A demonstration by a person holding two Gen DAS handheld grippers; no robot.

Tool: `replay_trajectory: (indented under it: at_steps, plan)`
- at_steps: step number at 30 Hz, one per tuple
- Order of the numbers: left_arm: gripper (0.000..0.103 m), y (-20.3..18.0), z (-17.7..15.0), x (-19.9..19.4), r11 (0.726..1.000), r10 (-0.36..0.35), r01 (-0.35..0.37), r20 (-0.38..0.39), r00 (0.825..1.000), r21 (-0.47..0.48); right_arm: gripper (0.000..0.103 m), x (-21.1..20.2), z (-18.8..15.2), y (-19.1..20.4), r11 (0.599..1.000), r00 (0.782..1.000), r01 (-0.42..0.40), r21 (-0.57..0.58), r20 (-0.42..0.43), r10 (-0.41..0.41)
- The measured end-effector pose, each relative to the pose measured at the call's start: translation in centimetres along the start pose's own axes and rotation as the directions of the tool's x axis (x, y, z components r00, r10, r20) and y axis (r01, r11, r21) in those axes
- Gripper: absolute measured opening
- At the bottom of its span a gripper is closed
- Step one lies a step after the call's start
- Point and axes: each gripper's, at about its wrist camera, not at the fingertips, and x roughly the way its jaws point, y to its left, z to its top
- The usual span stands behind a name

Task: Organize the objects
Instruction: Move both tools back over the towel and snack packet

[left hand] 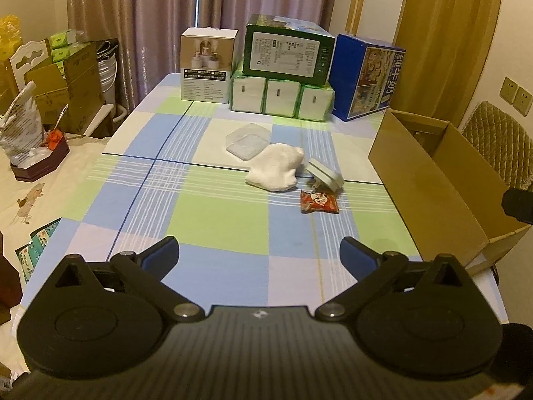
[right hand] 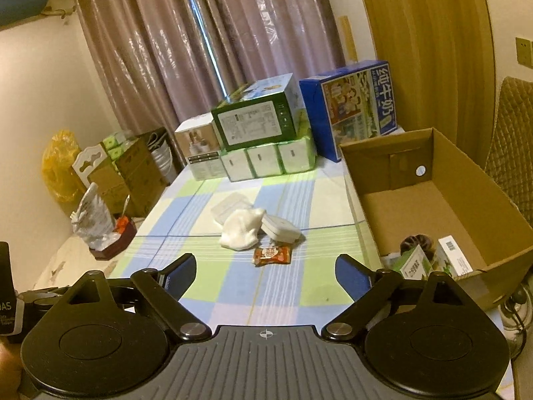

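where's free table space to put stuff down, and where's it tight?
Free: the near checked cloth between both open grippers and the snack packet, and the left half up to the beige box. Crowded: mid-table cluster of clear lid, white cloth, charger and packet; the back row of boxes; the cardboard box along the right edge.

Dim, warm indoor light (soft focus), heavy fisheye bending at edges

Red snack packet point(left hand: 319, 201) flat; white plug adapter point(left hand: 324, 175) tilted; white cloth point(left hand: 275, 170), perhaps, crumpled beside.
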Motion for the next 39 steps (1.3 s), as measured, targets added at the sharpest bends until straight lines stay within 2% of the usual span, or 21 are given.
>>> replay_trajectory:
  at_steps: [14,19,26,31,35,39]
  plan:
    - [0.101,1.9,1.0,2.0,1.000,-0.012,0.011,0.005,1.000,0.019,0.097,3.9,0.0,1.4,0.999,1.000,0.000,-0.037,-0.029,-0.001]
    - [0.101,3.0,1.6,4.3,0.999,0.004,-0.004,-0.022,1.000,0.033,0.097,7.2,-0.3,1.8,0.998,0.999,-0.006,-0.061,-0.052,0.003]
    - [0.101,4.5,2.7,8.6,0.999,-0.023,0.024,-0.035,0.999,0.035,0.097,13.5,-1.3,0.6,0.999,0.995,-0.002,-0.050,-0.095,-0.003]
    - [0.101,5.1,3.4,12.5,0.999,-0.028,0.029,-0.038,0.999,0.036,0.097,18.0,-1.9,-0.2,0.995,0.992,0.005,-0.095,-0.128,-0.017]
    - [0.101,5.7,3.5,15.5,0.999,-0.023,0.025,-0.043,0.999,0.032,0.083,21.1,-2.7,-0.9,0.997,0.984,-0.005,-0.080,-0.177,-0.009]
    - [0.101,6.1,3.5,17.8,1.000,-0.028,0.028,-0.050,0.998,0.001,0.078,23.6,-3.5,-1.1,0.998,0.979,-0.029,-0.053,-0.203,0.018]
